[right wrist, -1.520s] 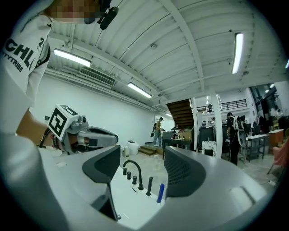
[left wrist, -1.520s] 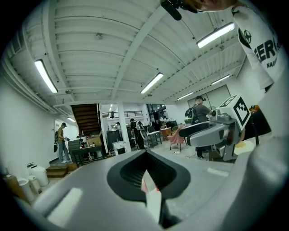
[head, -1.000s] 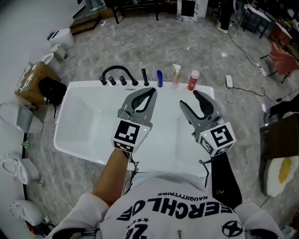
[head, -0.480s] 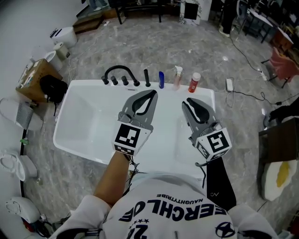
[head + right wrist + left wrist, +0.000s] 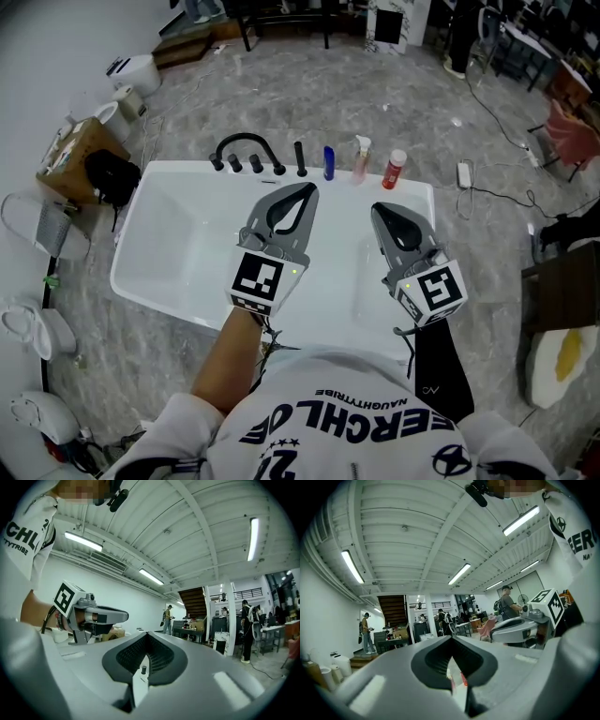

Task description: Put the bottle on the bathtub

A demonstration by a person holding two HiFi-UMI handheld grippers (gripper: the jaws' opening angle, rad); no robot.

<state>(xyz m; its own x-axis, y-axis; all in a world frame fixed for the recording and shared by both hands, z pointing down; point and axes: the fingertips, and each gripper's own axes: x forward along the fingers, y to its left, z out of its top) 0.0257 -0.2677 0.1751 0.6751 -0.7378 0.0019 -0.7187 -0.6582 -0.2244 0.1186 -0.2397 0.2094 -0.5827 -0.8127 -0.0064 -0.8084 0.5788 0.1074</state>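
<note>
Claw status, head view: the left claw (image 5: 307, 189) is at frame centre, over the basin of the white bathtub (image 5: 131, 272), with its jaws pressed together and nothing held. The right claw (image 5: 379, 210) is just right of centre, also over the basin, with its jaws together and nothing held. The two claws are apart from each other.

On the far rim of the bathtub, at upper centre, these items stand upright from left to right: black faucet (image 5: 242, 148), black upright handle (image 5: 300, 157), blue bottle (image 5: 328, 161), clear spray bottle (image 5: 361, 157), red bottle (image 5: 395, 169) with a white cap. All three bottles are well apart from both claws. A cardboard box (image 5: 67, 155) and a black bag (image 5: 108, 178) sit at upper left, beside the left end of the tub.

Left gripper view: the jaws meet at their tips at lower centre, with nothing clamped. A narrow slit below the tips shows white and red patches that cannot be identified. The right claw (image 5: 499, 629) appears at right centre.

Right gripper view: the jaws meet at their tips at lower centre, with nothing between them. The left claw (image 5: 123, 616) appears at left centre. A staircase (image 5: 192, 597) stands in the background.
</note>
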